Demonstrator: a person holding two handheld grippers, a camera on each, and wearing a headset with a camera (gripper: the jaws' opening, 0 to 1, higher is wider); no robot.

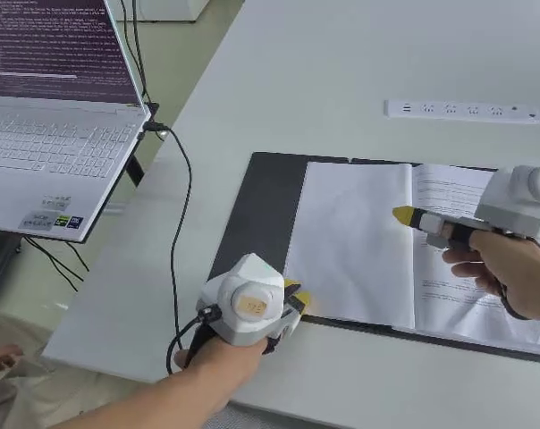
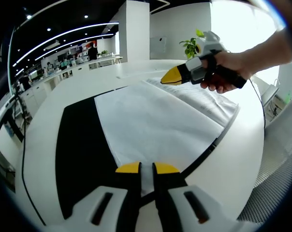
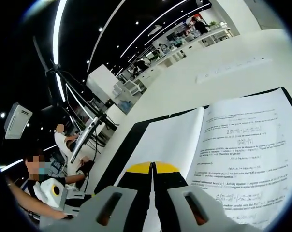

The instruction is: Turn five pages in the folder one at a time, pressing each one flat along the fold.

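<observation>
Head view: left gripper (image 1: 299,298) barely ajar at folder (image 1: 261,206) edge; right gripper (image 1: 402,215) closed above the fold.

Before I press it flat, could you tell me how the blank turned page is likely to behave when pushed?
The blank page looks thin and floppy, so a sideways push would probably buckle it. It seems to rise toward the fold, so it may spring back unless stroked down.
</observation>
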